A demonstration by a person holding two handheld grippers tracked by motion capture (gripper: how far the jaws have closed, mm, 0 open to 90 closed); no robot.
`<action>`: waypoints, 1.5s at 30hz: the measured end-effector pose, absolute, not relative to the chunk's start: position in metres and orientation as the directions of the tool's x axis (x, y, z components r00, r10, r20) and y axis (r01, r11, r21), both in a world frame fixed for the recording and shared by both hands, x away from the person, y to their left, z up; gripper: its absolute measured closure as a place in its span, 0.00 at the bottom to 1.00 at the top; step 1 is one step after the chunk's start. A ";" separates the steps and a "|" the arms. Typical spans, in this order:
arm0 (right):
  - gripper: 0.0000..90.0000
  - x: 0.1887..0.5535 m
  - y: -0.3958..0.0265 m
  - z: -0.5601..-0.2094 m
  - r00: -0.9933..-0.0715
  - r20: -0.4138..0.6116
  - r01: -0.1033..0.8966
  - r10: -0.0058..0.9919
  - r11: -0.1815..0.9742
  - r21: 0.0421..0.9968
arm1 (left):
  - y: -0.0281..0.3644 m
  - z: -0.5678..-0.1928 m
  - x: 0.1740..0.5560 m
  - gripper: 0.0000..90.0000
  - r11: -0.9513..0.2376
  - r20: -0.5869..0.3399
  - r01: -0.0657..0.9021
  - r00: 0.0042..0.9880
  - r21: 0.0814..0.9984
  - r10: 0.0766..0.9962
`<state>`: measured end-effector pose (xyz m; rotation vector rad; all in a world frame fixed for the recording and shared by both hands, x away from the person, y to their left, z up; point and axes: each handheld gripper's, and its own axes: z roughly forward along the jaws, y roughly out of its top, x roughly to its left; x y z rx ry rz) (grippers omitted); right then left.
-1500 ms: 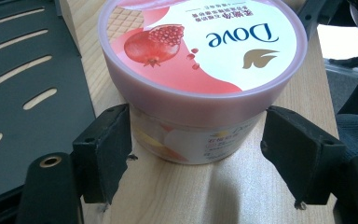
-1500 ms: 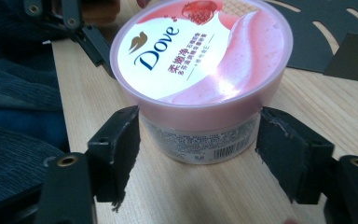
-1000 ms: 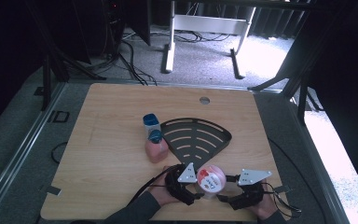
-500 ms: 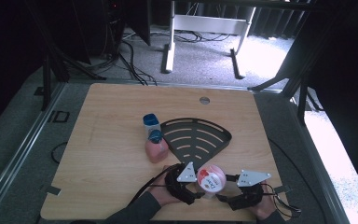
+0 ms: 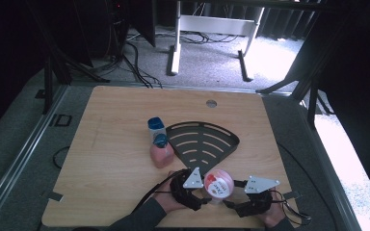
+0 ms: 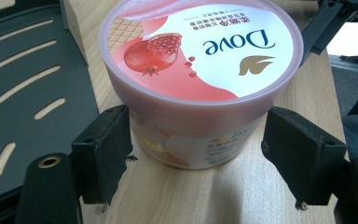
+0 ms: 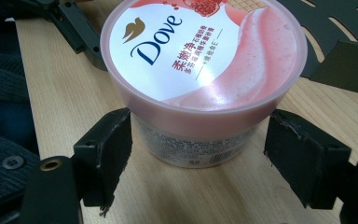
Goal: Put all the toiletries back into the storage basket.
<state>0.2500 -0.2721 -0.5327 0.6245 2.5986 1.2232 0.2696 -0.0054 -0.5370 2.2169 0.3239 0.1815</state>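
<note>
Grippers flank a pink tub (image 5: 218,184) near the front edge of the wooden surface (image 5: 111,144), just below the black fan-shaped tray (image 5: 200,142). I hold my left gripper (image 6: 196,151) and right gripper (image 7: 198,149) wide, jaws either side of the tub without touching, apparently to line up a two-sided grasp.

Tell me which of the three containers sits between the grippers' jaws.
The Dove tub, wide, pink-lidded, at the near table edge. The pink bottle and the blue-capped bottle stand farther back, left of the black rack.
</note>
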 end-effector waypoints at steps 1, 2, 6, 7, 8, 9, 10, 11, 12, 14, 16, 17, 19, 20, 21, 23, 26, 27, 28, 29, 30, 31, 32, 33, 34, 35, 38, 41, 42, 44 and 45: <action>0.26 0.250 -0.272 -0.533 -0.890 -0.003 0.288 0.456 0.568 0.771 | -0.005 -0.537 0.270 0.27 -0.593 0.017 0.168 0.956 0.788 0.294; 0.26 0.250 -0.272 -0.533 -0.891 -0.007 0.285 0.454 0.571 0.770 | -0.006 -0.537 0.270 0.27 -0.592 0.014 0.171 0.955 0.788 0.295; 0.26 0.250 -0.271 -0.533 -0.890 -0.009 0.285 0.456 0.570 0.770 | -0.007 -0.537 0.271 0.26 -0.595 0.013 0.173 0.955 0.785 0.296; 0.26 0.250 -0.271 -0.533 -0.890 -0.009 0.285 0.457 0.570 0.771 | -0.008 -0.538 0.271 0.24 -0.595 0.013 0.174 0.955 0.785 0.297; 0.26 0.250 -0.271 -0.533 -0.890 -0.008 0.285 0.457 0.569 0.771 | -0.009 -0.538 0.271 0.22 -0.595 0.012 0.178 0.954 0.784 0.301; 0.26 0.250 -0.271 -0.533 -0.890 -0.010 0.284 0.456 0.570 0.771 | -0.009 -0.538 0.272 0.21 -0.596 0.014 0.175 0.954 0.783 0.299; 0.26 0.250 -0.271 -0.533 -0.889 -0.010 0.284 0.457 0.570 0.771 | -0.010 -0.538 0.272 0.20 -0.596 0.014 0.175 0.954 0.784 0.299; 0.26 0.250 -0.271 -0.533 -0.889 -0.010 0.284 0.457 0.570 0.771 | -0.009 -0.538 0.272 0.20 -0.595 0.014 0.174 0.954 0.784 0.298; 0.26 0.250 -0.271 -0.533 -0.889 -0.010 0.284 0.458 0.570 0.771 | -0.009 -0.538 0.272 0.21 -0.595 0.014 0.174 0.954 0.785 0.298; 0.26 0.250 -0.271 -0.533 -0.889 -0.011 0.284 0.457 0.570 0.771 | -0.010 -0.538 0.271 0.21 -0.597 0.016 0.174 0.954 0.783 0.299; 0.26 0.250 -0.270 -0.532 -0.889 -0.013 0.283 0.458 0.573 0.769 | -0.010 -0.537 0.270 0.21 -0.598 0.019 0.172 0.954 0.783 0.300; 0.26 0.249 -0.270 -0.532 -0.889 -0.015 0.283 0.457 0.575 0.768 | -0.010 -0.537 0.270 0.21 -0.604 0.024 0.169 0.954 0.779 0.298; 0.26 0.249 -0.270 -0.532 -0.889 -0.013 0.284 0.457 0.574 0.768 | -0.010 -0.536 0.269 0.21 -0.596 0.021 0.171 0.953 0.784 0.301; 0.25 0.249 -0.270 -0.531 -0.889 -0.010 0.286 0.457 0.572 0.769 | -0.009 -0.536 0.269 0.21 -0.591 0.018 0.173 0.953 0.788 0.303; 0.25 0.249 -0.271 -0.531 -0.889 -0.007 0.286 0.459 0.567 0.773 | -0.009 -0.535 0.269 0.21 -0.587 0.015 0.176 0.952 0.790 0.305; 0.25 0.249 -0.271 -0.529 -0.889 -0.005 0.285 0.458 0.561 0.777 | -0.009 -0.533 0.269 0.21 -0.585 0.015 0.175 0.952 0.792 0.305; 0.25 0.248 -0.271 -0.528 -0.888 -0.004 0.287 0.460 0.560 0.777 | -0.009 -0.531 0.269 0.21 -0.593 0.026 0.167 0.953 0.788 0.303; 0.25 0.248 -0.271 -0.527 -0.888 -0.006 0.286 0.460 0.562 0.776 | -0.009 -0.531 0.269 0.21 -0.593 0.024 0.169 0.952 0.787 0.304; 0.25 0.248 -0.270 -0.527 -0.888 -0.007 0.286 0.460 0.562 0.776 | -0.009 -0.531 0.269 0.21 -0.595 0.026 0.168 0.953 0.786 0.303; 0.25 0.248 -0.270 -0.527 -0.888 -0.009 0.285 0.460 0.564 0.775 | -0.009 -0.531 0.269 0.21 -0.594 0.025 0.169 0.953 0.787 0.303; 0.25 0.248 -0.270 -0.526 -0.888 -0.010 0.284 0.461 0.565 0.774 | -0.009 -0.530 0.269 0.21 -0.595 0.024 0.169 0.953 0.786 0.302; 0.25 0.248 -0.270 -0.526 -0.888 -0.014 0.281 0.459 0.567 0.774 | -0.010 -0.530 0.269 0.21 -0.595 0.024 0.169 0.953 0.786 0.302; 0.25 0.248 -0.270 -0.525 -0.888 -0.015 0.281 0.460 0.568 0.773 | -0.010 -0.529 0.269 0.21 -0.594 0.024 0.170 0.952 0.787 0.304; 0.25 0.248 -0.270 -0.524 -0.887 -0.015 0.282 0.461 0.568 0.773 | -0.010 -0.528 0.270 0.21 -0.596 0.026 0.167 0.953 0.786 0.302; 0.25 0.248 -0.271 -0.524 -0.887 -0.014 0.282 0.461 0.566 0.775 | -0.010 -0.527 0.270 0.21 -0.598 0.028 0.166 0.953 0.784 0.301; 0.25 0.249 -0.271 -0.523 -0.887 -0.013 0.283 0.462 0.564 0.776 | -0.011 -0.526 0.270 0.21 -0.597 0.028 0.166 0.953 0.785 0.302; 0.25 0.248 -0.272 -0.521 -0.886 -0.016 0.281 0.464 0.562 0.778 | -0.011 -0.524 0.270 0.21 -0.593 0.022 0.171 0.953 0.787 0.303; 0.25 0.249 -0.272 -0.518 -0.885 -0.014 0.282 0.466 0.558 0.781 | -0.011 -0.522 0.272 0.21 -0.588 0.015 0.176 0.952 0.790 0.305; 0.25 0.250 -0.272 -0.518 -0.885 -0.016 0.279 0.466 0.558 0.781 | -0.010 -0.521 0.272 0.21 -0.588 0.014 0.177 0.952 0.789 0.305; 0.25 0.251 -0.271 -0.516 -0.885 -0.019 0.277 0.464 0.561 0.780 | -0.010 -0.520 0.273 0.21 -0.593 0.023 0.172 0.952 0.787 0.306; 0.25 0.251 -0.270 -0.515 -0.886 -0.021 0.276 0.463 0.564 0.778 | -0.010 -0.520 0.273 0.21 -0.592 0.023 0.173 0.951 0.787 0.308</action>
